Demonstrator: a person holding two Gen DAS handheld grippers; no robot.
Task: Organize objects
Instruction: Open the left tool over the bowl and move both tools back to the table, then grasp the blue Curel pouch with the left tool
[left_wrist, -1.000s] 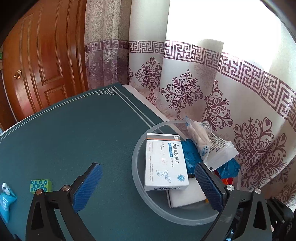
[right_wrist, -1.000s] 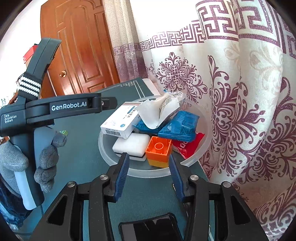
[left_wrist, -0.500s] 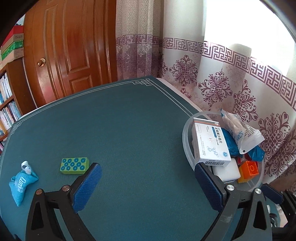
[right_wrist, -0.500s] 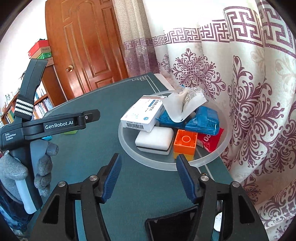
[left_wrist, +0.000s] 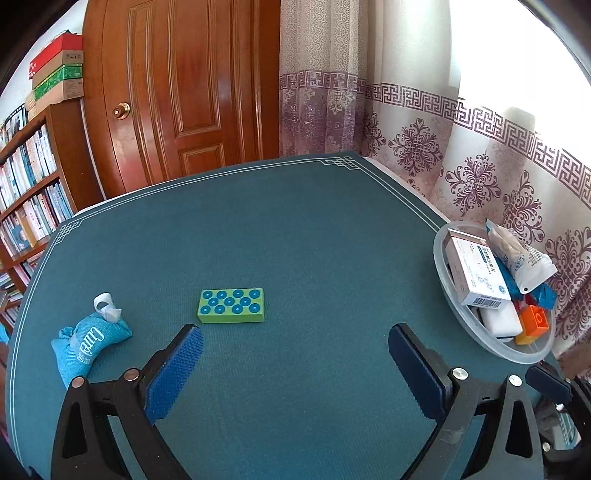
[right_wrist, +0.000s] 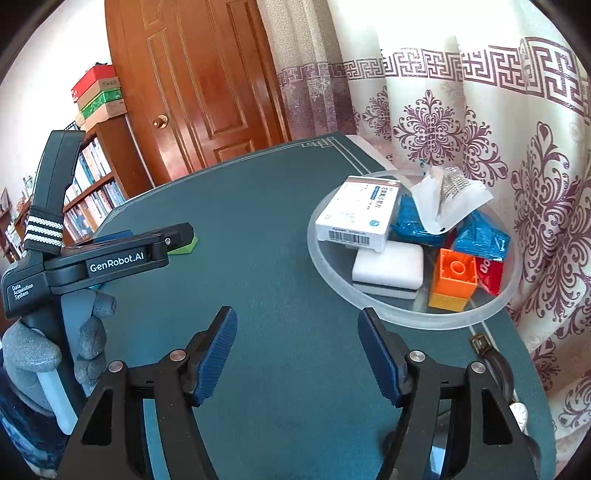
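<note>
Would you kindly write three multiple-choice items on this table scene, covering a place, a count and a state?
1. Where is the orange plastic brick?
A. in the clear round dish
B. on the cloth
C. on the bookshelf

2. How many blue studs top the green plastic brick?
A. four
B. six
C. ten

3. How is the left hand-held gripper?
A. shut on the brick
B. open, empty
C. shut on the pouch

Key: 1 A, the orange plastic brick sits inside the clear round dish. 2 C, the green plastic brick shows ten studs. 3 B, the left hand-held gripper holds nothing, its pads wide apart.
</note>
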